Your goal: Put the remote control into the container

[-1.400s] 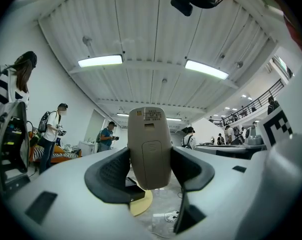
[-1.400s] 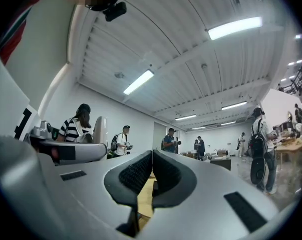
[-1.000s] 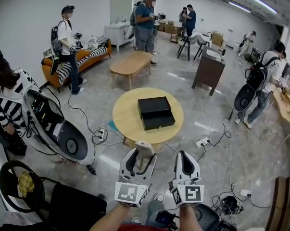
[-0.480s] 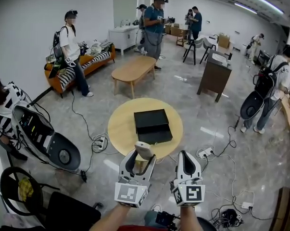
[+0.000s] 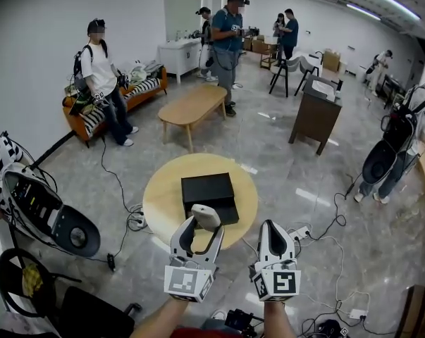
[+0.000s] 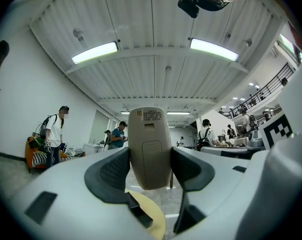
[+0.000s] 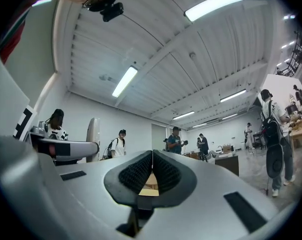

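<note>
1. L gripper (image 5: 201,229) (image 6: 149,160): jaws clamped on the remote control (image 5: 206,217) (image 6: 149,146). The remote stands upright between the pads, its top end poking past the tips.
2. R gripper (image 5: 271,232) (image 7: 152,171): jaws pressed together, nothing between them. It's held just beside the L one.
3. Remote is in the air, not in the container (image 5: 208,192). In head view it overlaps the box's near edge.
4. Black container sits on the round table (image 5: 163,196), with its near edge close to the table's near rim. Bare top shows L, R and behind it.
5. Open floor all round the table. Cables (image 5: 120,189) trail on the L side, more on the R.
6. Count: 2 grippers, 1 remote, 1 container, 1 round table, 1 oblong wooden table (image 5: 192,104), 1 dark cabinet (image 5: 315,115), at least 6 ppl standing well apart from the round table.
</note>
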Available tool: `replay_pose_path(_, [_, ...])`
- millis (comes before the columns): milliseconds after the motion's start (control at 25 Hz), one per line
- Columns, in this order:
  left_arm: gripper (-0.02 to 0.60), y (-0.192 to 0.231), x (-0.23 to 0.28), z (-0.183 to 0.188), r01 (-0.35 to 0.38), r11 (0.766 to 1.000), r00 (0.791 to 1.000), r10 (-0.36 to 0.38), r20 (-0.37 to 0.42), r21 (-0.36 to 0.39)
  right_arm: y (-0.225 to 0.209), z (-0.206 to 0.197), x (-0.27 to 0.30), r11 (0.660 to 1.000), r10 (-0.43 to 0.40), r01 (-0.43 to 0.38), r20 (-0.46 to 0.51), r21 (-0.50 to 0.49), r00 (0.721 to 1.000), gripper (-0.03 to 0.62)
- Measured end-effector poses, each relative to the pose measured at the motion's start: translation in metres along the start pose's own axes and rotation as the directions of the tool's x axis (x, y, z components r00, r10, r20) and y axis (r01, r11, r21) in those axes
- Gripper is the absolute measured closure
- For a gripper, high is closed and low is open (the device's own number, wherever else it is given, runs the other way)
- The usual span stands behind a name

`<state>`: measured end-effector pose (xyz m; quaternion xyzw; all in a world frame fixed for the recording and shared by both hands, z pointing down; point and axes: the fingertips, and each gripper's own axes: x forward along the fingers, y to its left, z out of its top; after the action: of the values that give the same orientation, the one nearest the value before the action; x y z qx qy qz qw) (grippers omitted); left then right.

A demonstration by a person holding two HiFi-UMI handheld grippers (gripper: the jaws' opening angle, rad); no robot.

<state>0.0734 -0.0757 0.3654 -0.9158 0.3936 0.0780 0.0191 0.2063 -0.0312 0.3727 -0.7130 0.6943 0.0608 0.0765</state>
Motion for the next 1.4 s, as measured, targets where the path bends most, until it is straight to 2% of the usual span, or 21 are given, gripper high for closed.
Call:
replay_pose_path(120, [0.318,-0.004,0.019,-0.002,-0.009,1.0,1.0,0.009,-0.009,0.011,-0.018,-0.002,0.014,1.0,0.007,-0.007,-0.004,0.009,1.0,0.571])
replay_pose_path(320, [0.318,0.034,0.042,0.018,-0.027,1.0,0.999,0.027,0.017,-0.003,-0.003,0.004,0.058,1.0,0.016,-0.016,-0.007,0.017,1.0,0.571])
replay_pose_path(520, [0.318,0.021,0.054,-0.008,-0.047,0.999,0.999,0.047,0.019,-0.013,-0.02,-0.022,0.06,0.999,0.045,-0.045,-0.016,0.01,0.999,0.571])
replay_pose_path(640, [0.318,0.029,0.068,-0.02,-0.049,0.999,0.999,0.049,0.009,-0.008,-0.025,-0.03,0.074,0.999,0.043,-0.042,-0.033,0.013,0.999,0.571])
replay_pose_path(720, [0.318,0.044,0.08,-0.021,-0.043,0.999,0.999,0.044,0.03,-0.016,-0.022,-0.034,0.089,0.999,0.033,-0.033,-0.047,0.004,0.998,0.571])
replay_pose_path(840, [0.318,0.072,0.098,-0.024,-0.049,0.999,0.999,0.049,0.019,-0.021,-0.014,-0.038,0.124,0.999,0.046,-0.046,-0.048,-0.012,0.998,0.571])
replay_pose_path(920, [0.318,0.091,0.114,-0.02,-0.058,0.998,0.997,0.059,0.054,-0.032,-0.008,-0.039,0.152,0.998,0.064,-0.065,-0.039,-0.025,0.997,0.571])
replay_pose_path(1040, [0.318,0.117,0.135,-0.02,-0.064,0.998,0.997,0.065,0.037,-0.029,0.001,-0.037,0.19,0.996,0.086,-0.087,-0.032,-0.037,0.996,0.571])
replay_pose_path(1200, [0.318,0.15,0.156,-0.016,-0.08,0.996,0.992,0.083,0.096,-0.044,0.017,-0.046,0.229,0.993,0.111,-0.112,-0.033,-0.044,0.993,0.571])
replay_pose_path(1400, [0.318,0.19,0.182,-0.02,-0.085,0.996,0.993,0.087,0.077,-0.035,0.028,-0.056,0.278,0.992,0.116,-0.118,-0.051,-0.041,0.992,0.571])
